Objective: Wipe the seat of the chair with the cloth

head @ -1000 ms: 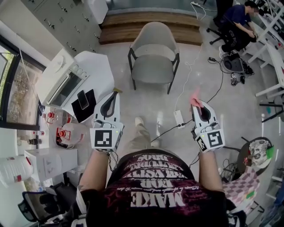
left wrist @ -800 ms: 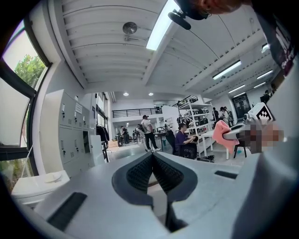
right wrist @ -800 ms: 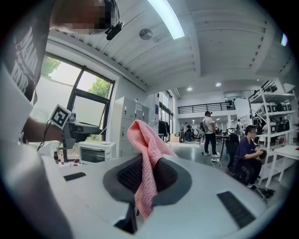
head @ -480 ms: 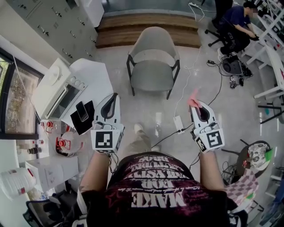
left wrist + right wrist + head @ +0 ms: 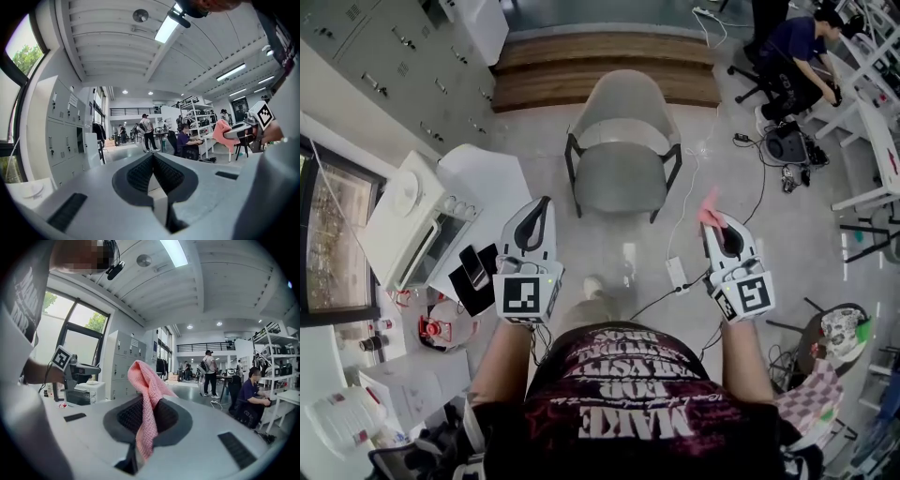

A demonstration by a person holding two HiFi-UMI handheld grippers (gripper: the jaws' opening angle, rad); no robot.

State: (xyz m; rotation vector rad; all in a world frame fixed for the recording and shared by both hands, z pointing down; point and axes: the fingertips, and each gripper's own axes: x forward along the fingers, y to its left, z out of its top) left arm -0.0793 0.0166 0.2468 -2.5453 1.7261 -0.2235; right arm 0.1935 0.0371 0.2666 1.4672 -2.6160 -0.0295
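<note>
A grey chair (image 5: 623, 141) with black legs stands on the floor ahead of me, its seat (image 5: 623, 180) bare. My right gripper (image 5: 715, 217) is held up at the right, well short of the chair, shut on a pink cloth (image 5: 710, 207). In the right gripper view the cloth (image 5: 146, 394) is pinched between the jaws and sticks up above them. My left gripper (image 5: 543, 204) is held up at the left, shut with nothing in it. Its jaws meet in the left gripper view (image 5: 153, 157). The right gripper and its cloth (image 5: 224, 133) also show there.
A white table (image 5: 487, 187) with a microwave (image 5: 408, 220) and a phone (image 5: 472, 267) is at my left. A power strip (image 5: 677, 274) and cables (image 5: 703, 169) lie on the floor by the chair. A seated person (image 5: 797, 52) works at the back right.
I have stepped forward: the chair sits lower and nearer in the head view, and the table and microwave have slid down-left. Both grippers keep their pose.
</note>
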